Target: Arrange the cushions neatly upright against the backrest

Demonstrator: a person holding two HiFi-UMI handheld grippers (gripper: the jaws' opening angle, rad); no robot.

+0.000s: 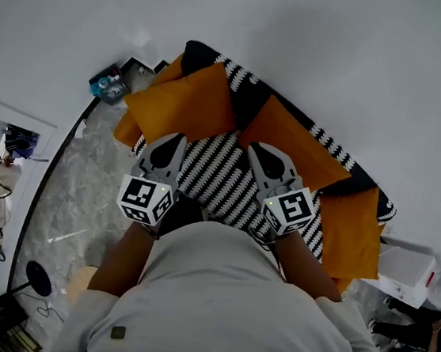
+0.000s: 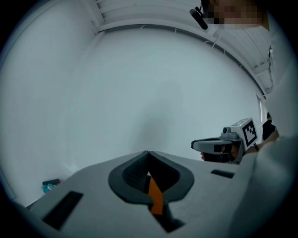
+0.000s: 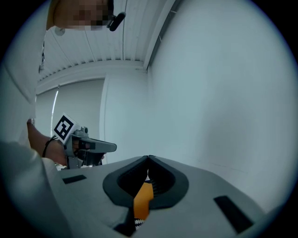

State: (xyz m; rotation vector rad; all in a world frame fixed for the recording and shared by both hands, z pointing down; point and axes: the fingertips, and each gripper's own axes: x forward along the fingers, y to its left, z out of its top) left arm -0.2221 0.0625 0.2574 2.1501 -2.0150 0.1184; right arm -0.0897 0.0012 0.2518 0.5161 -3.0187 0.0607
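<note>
Left gripper [image 1: 175,140] and right gripper [image 1: 257,150] both clenched, empty, over the sofa [image 1: 213,170] seat. Orange cushions [image 1: 183,101] lean crooked at the far backrest (another lies right). Advice: open the jaws, pinch top corners, lift upright.

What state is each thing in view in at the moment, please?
Left hand-held gripper: shut, empty, above the sofa seat.
Right hand-held gripper: shut, empty, above the sofa seat.
Left cushion: propped at the backrest, askew.
Middle cushion: propped at the backrest, askew.
Right cushion: at the seat's right end, untouched.
</note>
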